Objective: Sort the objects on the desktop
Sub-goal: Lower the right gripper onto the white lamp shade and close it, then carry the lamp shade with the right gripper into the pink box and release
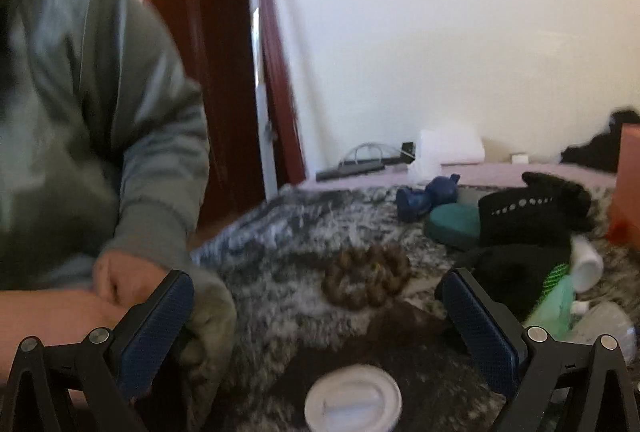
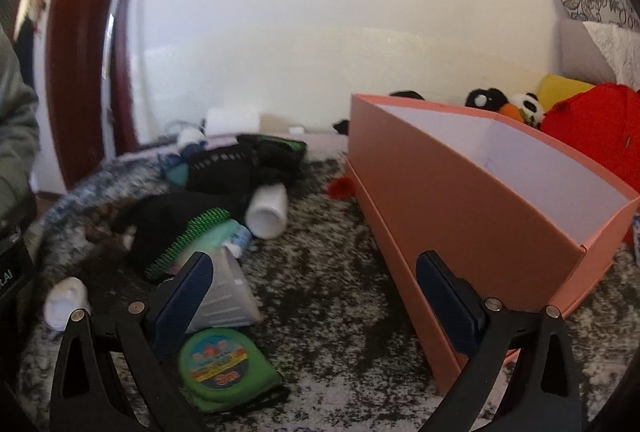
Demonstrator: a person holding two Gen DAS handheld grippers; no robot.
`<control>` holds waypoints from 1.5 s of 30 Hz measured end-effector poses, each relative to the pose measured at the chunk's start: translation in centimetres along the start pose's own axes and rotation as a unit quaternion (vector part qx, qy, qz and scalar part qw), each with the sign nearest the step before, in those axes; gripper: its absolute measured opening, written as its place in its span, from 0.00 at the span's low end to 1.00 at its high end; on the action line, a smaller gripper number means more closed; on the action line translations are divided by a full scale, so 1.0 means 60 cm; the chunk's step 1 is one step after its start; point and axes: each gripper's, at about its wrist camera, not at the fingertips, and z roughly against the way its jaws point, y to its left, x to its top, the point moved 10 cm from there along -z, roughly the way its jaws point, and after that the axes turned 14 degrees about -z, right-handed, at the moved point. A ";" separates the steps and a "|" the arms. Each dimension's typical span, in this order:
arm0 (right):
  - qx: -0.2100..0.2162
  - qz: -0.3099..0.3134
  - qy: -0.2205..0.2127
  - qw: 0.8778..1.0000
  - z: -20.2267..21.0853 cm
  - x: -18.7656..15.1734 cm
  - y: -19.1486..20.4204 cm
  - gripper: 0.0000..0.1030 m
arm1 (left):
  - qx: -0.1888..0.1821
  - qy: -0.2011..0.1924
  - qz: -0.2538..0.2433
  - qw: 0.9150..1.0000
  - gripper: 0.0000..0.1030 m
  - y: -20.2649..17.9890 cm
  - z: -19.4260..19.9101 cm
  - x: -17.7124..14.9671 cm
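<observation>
Left tool point(image 1: 316, 336): your blue pads stand spread wide and pinch nothing. A white round lid point(image 1: 353, 398) lies just below the gap, on the mottled grey blanket point(image 1: 280, 232).
Ahead of the left tool: a brown bead bracelet point(image 1: 368, 282) lies coiled, just beyond the pads and between them.
Right of the left tool: a heap of black fabric point(image 1: 532, 216), a teal pad point(image 1: 454, 222) and a white bottle point(image 1: 586, 264), all touching or overlapping.
Right tool point(image 2: 312, 302): your pads stand spread, holding nothing. A green tape measure point(image 2: 224, 364) lies just below the left pad; a clear triangular container point(image 2: 228, 296) sits behind that pad.
Right of the right tool: the pink box point(image 2: 472, 216) stands open-topped, its near wall just beside the right pad. What shows of its white inside is bare; the floor of the box is hidden.
Ahead-left of the right tool: the same heap, with a green bristled brush point(image 2: 188, 244).
Step in hand: judged as between grasps, both tools free, loose things lying outside the box. Whether the box holds anything cannot be told.
Next move: any pick calls for a pad on each side of one item, clear of its neighbours, since the heap is tangled. The tape measure and the bracelet lie most apart.
</observation>
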 end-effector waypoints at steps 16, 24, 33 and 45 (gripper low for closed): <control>0.077 0.109 0.128 0.983 -0.055 -0.076 0.112 1.00 | -0.194 0.065 0.023 0.978 1.00 -0.096 -0.120 -0.026; 0.073 0.077 0.195 0.975 -0.115 -0.091 0.107 1.00 | -0.239 0.073 -0.077 0.965 1.00 -0.220 -0.154 0.005; 0.073 0.055 0.200 0.975 -0.136 -0.090 0.110 0.61 | -0.239 0.138 -0.032 0.961 0.23 -0.212 -0.196 -0.019; 0.092 0.026 0.060 0.994 -0.040 -0.006 0.109 0.61 | -0.223 0.115 0.023 0.968 0.17 -0.152 -0.180 0.018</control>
